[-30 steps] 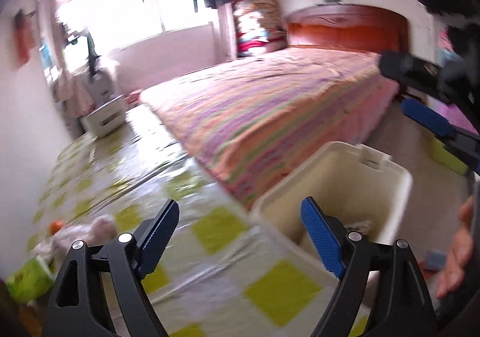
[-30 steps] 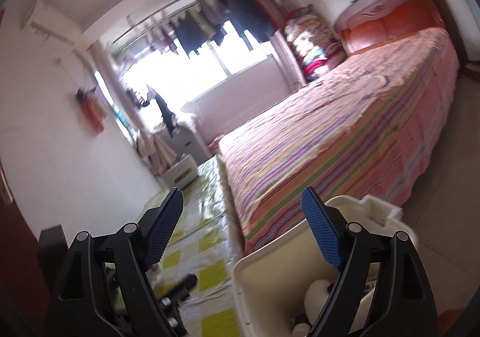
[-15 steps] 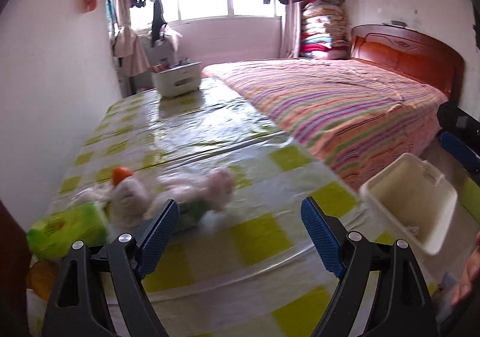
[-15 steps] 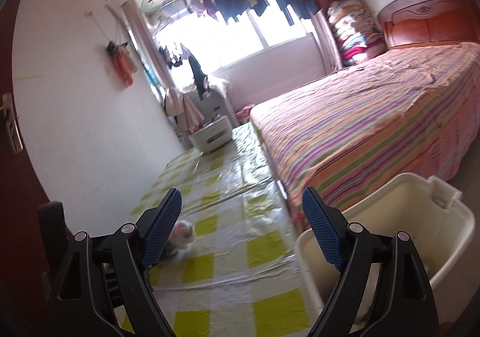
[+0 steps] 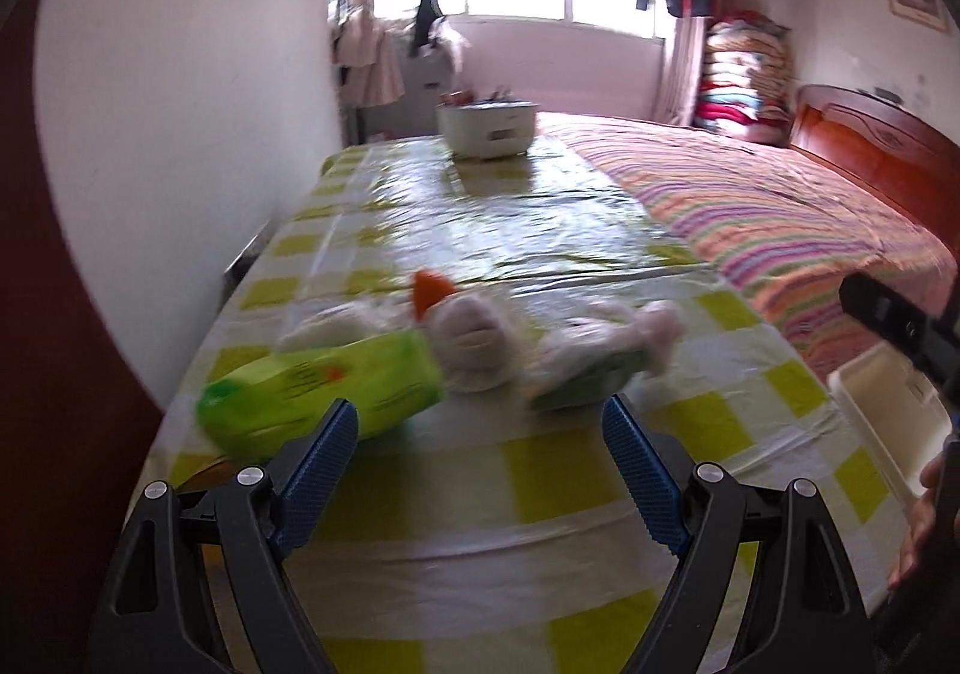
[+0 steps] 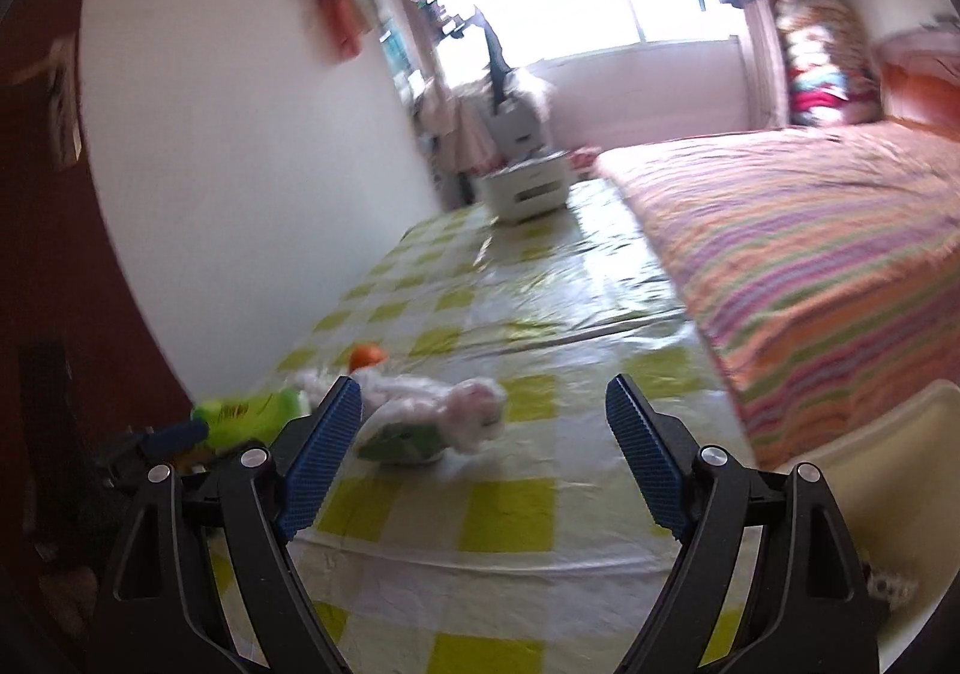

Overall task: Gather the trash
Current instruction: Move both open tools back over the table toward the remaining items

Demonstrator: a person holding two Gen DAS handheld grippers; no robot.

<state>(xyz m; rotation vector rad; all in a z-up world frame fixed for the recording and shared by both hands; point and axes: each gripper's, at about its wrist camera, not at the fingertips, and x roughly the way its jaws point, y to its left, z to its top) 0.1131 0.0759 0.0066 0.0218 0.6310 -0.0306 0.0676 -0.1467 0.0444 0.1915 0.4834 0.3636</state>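
A pile of trash lies on the yellow-checked table [image 5: 540, 494]. It holds a green packet [image 5: 318, 398], a crumpled white tissue [image 5: 474, 338] with an orange bit [image 5: 432, 287] behind it, and a white wad on a flat green wrapper [image 5: 606, 356]. My left gripper [image 5: 480, 416] is open and empty, just short of the pile. My right gripper [image 6: 483, 404] is also open and empty, and faces the white wad [image 6: 456, 410], the green packet [image 6: 252, 413] and the orange bit [image 6: 367, 356]. A cream bin [image 5: 882, 410] stands beside the table at the right.
A white basket [image 5: 486, 131] sits at the table's far end. The striped bed [image 5: 780, 218] runs along the table's right side and a white wall [image 5: 180, 134] along its left. The bin's rim [image 6: 888, 464] shows at the lower right of the right wrist view.
Both views have swung left, away from the bin and bed and onto the table. The trash pile has come from the edge of view to just ahead of both open grippers.
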